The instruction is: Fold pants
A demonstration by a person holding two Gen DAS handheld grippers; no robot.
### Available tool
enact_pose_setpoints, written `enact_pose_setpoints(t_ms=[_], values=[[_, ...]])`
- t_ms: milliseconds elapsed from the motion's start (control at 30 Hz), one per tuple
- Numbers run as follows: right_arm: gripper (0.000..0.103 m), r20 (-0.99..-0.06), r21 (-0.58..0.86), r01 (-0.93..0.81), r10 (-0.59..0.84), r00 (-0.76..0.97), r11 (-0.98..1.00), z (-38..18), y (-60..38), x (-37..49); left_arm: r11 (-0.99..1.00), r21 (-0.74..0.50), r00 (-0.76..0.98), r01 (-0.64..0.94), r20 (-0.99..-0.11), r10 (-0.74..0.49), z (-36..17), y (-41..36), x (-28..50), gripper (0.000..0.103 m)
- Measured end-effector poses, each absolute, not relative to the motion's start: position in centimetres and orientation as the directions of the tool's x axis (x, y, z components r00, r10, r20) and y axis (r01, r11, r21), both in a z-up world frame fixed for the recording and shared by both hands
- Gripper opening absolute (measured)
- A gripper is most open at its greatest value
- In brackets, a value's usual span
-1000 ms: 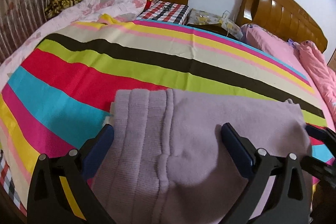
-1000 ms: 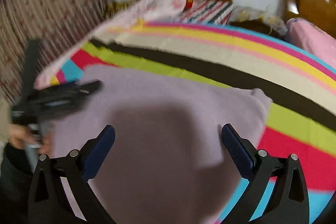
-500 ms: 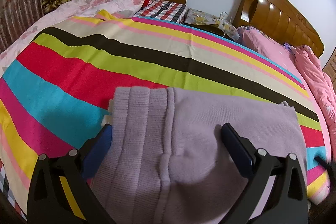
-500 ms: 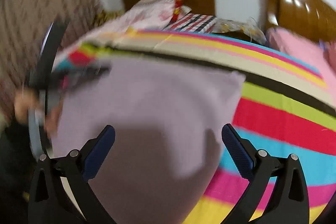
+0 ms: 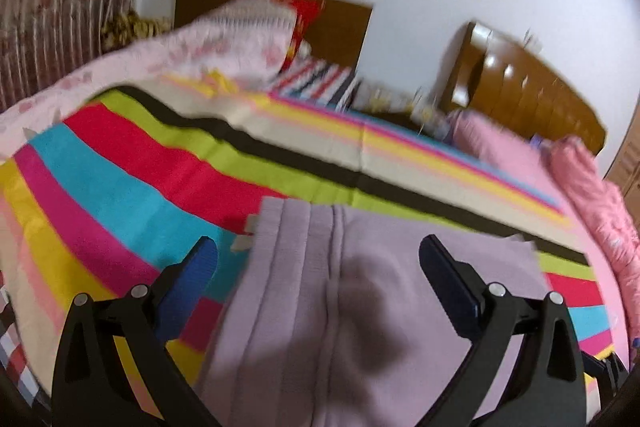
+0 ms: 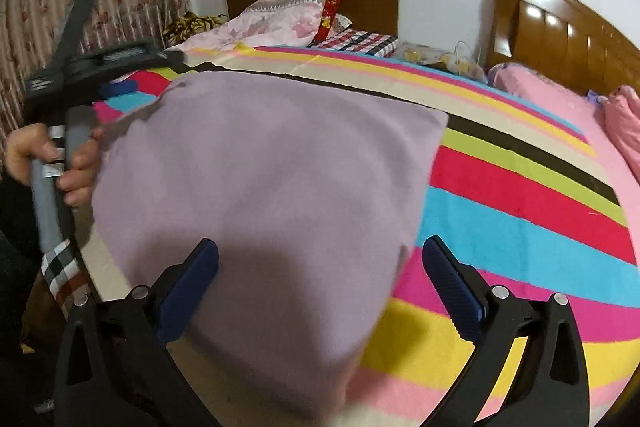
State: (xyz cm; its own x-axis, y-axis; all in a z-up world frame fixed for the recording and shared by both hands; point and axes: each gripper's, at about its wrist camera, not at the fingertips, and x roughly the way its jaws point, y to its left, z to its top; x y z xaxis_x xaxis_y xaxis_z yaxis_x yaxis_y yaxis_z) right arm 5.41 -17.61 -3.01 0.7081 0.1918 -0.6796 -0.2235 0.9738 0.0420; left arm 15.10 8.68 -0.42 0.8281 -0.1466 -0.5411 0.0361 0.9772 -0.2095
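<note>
Two wooden headboards point(image 6: 568, 27) stand behind our striped bed cover point(image 6: 520, 211). Folded lilac pants point(image 6: 260, 187) lie lower centre, long axis left-right. Both our left hand-held gripper point(image 5: 318, 263) and right hand-held gripper point(image 6: 320, 263) gape wide, empty.

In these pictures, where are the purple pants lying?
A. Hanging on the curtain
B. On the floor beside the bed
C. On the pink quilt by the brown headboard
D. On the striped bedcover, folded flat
D: the purple pants lie as a flat folded rectangle on the striped bedcover, and the open fingers of each hand-held gripper, right and left, hold none of the fabric.
</note>
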Motion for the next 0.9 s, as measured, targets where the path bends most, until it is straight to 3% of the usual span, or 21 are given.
enact_pose_setpoints(t_ms=[67,200,300,400,533,700,900], values=[[0.098,-0.689,0.076,-0.206,0.200,0.696,0.976,-3.7,-18.3,4.8,0.979,-0.195,0.839,0.054,-0.524,-0.151,0.2,8.7,13.0,0.101],[0.098,-0.695,0.193,-0.184,0.267,0.668,0.964,-5.2,-19.8,4.8,0.998,0.016,0.823,0.062,-0.566,-0.042,-1.2,7.5,9.8,0.101],[0.098,-0.701,0.189,-0.184,0.264,0.662,0.965,-5.0,-19.6,5.0,0.992,0.118,0.785,0.049,-0.619,0.034,-3.6,7.5,9.7,0.101],[0.098,-0.704,0.194,-0.182,0.266,0.658,0.964,-5.1,-19.7,4.9,0.996,0.059,0.762,0.062,-0.647,-0.009,-4.7,8.5,9.7,0.102],[0.098,-0.707,0.194,-0.181,0.265,0.656,0.964,-5.1,-19.6,5.1,0.994,0.092,0.771,0.064,-0.636,0.009,-5.5,8.3,9.5,0.102],[0.098,-0.709,0.192,-0.181,0.264,0.654,0.965,-5.1,-19.7,5.3,0.990,-0.109,0.732,0.087,-0.667,-0.138,-6.6,10.8,10.0,0.102],[0.098,-0.713,0.197,-0.176,0.264,0.649,0.964,-5.2,-19.7,5.4,0.989,-0.119,0.741,0.093,-0.655,-0.148,-7.0,10.9,9.8,0.102]])
